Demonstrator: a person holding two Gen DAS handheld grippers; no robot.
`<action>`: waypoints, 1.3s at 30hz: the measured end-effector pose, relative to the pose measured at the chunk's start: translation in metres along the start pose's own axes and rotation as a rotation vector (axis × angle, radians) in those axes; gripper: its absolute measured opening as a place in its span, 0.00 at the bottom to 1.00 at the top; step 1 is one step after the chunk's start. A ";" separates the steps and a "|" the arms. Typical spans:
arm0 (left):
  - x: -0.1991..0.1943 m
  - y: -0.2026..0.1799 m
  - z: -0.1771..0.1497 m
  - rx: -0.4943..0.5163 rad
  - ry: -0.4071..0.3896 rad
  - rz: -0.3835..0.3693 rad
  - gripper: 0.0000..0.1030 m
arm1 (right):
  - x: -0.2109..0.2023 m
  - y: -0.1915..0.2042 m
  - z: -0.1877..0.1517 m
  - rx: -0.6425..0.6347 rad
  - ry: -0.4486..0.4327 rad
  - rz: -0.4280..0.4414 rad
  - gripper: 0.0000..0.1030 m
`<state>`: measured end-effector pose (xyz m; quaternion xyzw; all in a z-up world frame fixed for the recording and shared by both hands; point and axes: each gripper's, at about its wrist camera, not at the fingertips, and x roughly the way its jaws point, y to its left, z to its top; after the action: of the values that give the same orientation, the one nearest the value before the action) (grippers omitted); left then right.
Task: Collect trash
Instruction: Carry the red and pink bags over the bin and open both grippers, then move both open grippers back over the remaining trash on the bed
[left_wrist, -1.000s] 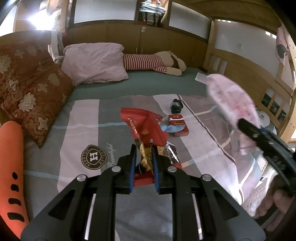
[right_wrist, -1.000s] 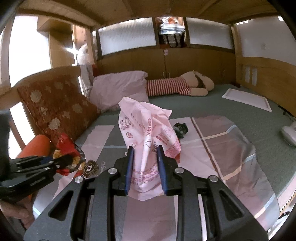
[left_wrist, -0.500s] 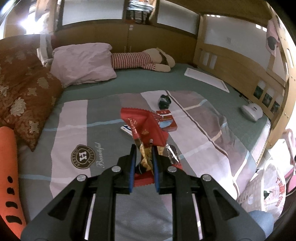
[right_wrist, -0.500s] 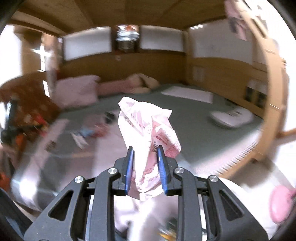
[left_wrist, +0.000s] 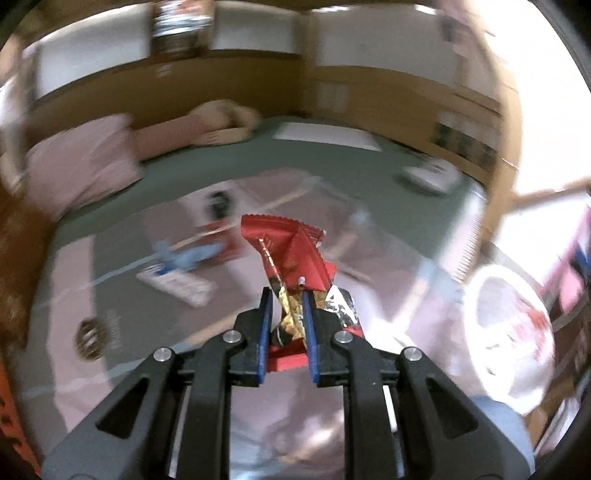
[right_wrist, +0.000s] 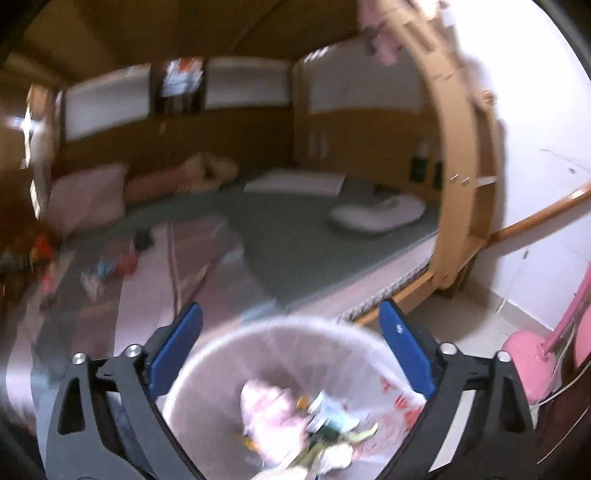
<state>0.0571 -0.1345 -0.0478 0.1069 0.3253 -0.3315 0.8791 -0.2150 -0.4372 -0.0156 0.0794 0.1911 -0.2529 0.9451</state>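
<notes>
Left wrist view is blurred now, while it was sharp a second ago. The left gripper (left_wrist: 286, 295) keeps its jaws clenched on the crumpled red foil snack wrapper (left_wrist: 290, 254), exactly as before. The striped grey and pink blanket (left_wrist: 110, 258) on the bed has slid to the left of this picture, and the small red box (left_wrist: 225, 240) with the flat white and blue packet (left_wrist: 175, 280) lies on it, left of the wrapper. At the right edge the round white bin lined with a printed plastic bag (left_wrist: 513, 332) is in view; a second ago it was not.

Right wrist view shows the right gripper (right_wrist: 291, 339) above the same bin (right_wrist: 207, 369). Its jaws have just been opening and now stand wide apart, released, with nothing between the blue pads (right_wrist: 402, 343). The crumpled pink printed plastic bag (right_wrist: 269, 417), which they held half a second ago, now lies inside the bin among other rubbish. The bed (right_wrist: 314, 236) is behind, and a pink stand (right_wrist: 528, 354) is on the floor at the right.
</notes>
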 end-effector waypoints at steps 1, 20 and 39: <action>0.000 -0.028 0.002 0.048 0.005 -0.042 0.17 | -0.003 -0.008 0.007 0.032 -0.022 0.004 0.96; 0.062 -0.289 0.001 0.275 0.229 -0.532 0.36 | -0.059 -0.050 0.050 0.139 -0.182 -0.011 0.96; -0.029 0.101 0.003 -0.265 -0.007 0.099 0.97 | 0.030 0.146 0.060 0.021 -0.068 0.402 0.96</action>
<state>0.1081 -0.0447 -0.0297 0.0044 0.3574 -0.2422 0.9020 -0.0979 -0.3399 0.0356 0.1172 0.1366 -0.0635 0.9816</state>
